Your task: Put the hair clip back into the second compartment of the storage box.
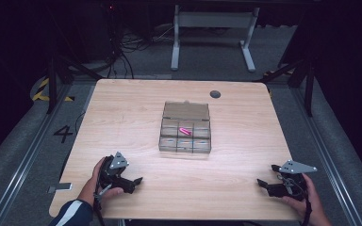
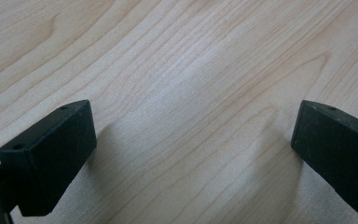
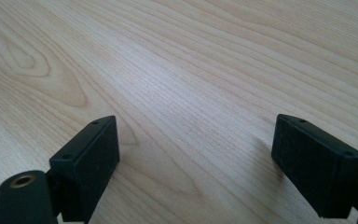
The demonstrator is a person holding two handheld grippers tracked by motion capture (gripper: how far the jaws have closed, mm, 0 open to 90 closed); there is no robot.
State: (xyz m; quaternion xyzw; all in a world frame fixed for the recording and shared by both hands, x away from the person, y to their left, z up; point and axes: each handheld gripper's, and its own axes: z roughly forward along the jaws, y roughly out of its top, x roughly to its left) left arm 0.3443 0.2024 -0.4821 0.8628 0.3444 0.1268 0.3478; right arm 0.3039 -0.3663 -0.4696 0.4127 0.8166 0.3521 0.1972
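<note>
A clear plastic compartment box [image 1: 185, 132] with its lid folded back sits at the middle of the wooden table [image 1: 122, 117]. One of its compartments holds a small pink item [image 1: 185, 130]. My left gripper [image 1: 137, 181] rests low over the table near the front left, held in a hand with a striped sleeve. Its jaws stand wide apart over bare wood [image 2: 191, 121] with nothing between them. My right gripper [image 1: 260, 182] lies near the front right edge, also open, with only wood grain [image 3: 191, 116] between its black fingers [image 3: 91, 163].
A round grey cable grommet [image 1: 215, 93] is set in the table's far edge. Beyond the table stand a white desk frame [image 1: 212, 28] and cables on the grey floor. Both grippers are well short of the box.
</note>
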